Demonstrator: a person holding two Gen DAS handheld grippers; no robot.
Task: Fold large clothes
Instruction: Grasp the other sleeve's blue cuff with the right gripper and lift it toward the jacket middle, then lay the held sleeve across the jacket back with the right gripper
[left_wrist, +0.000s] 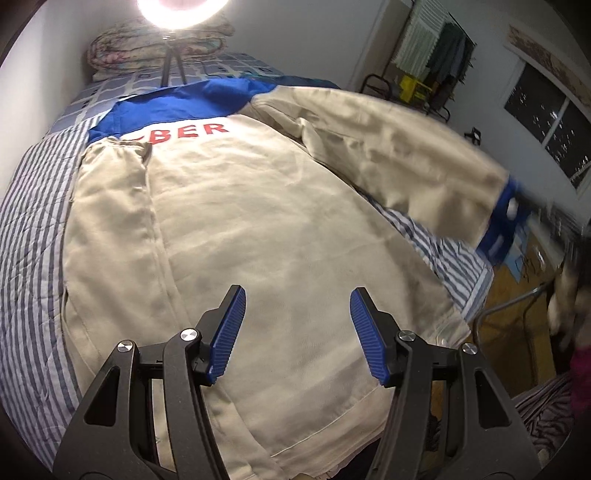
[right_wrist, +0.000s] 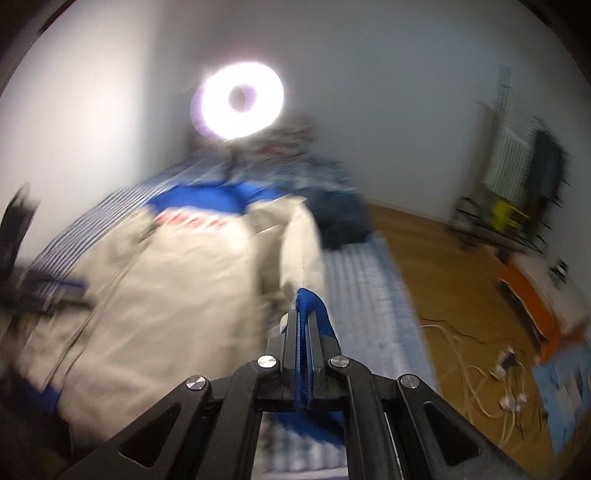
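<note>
The cream jacket (left_wrist: 258, 221) lies back-up on the striped bed (left_wrist: 33, 229), spread flat for folding. The left gripper (left_wrist: 297, 334) hovers empty, jaws apart, above its hem. The right gripper (right_wrist: 302, 325) is clamped on the blue cuff (right_wrist: 308, 301), lifting the sleeve (left_wrist: 388, 147), probably to fold it inward.

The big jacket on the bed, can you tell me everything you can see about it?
The jacket is cream cloth with a blue top band and red letters ending in "BER". It lies spread flat on the striped bed cover. One sleeve is lifted off the bed; the right gripper is shut on its blue cuff. The left gripper hovers open above the hem.
</note>
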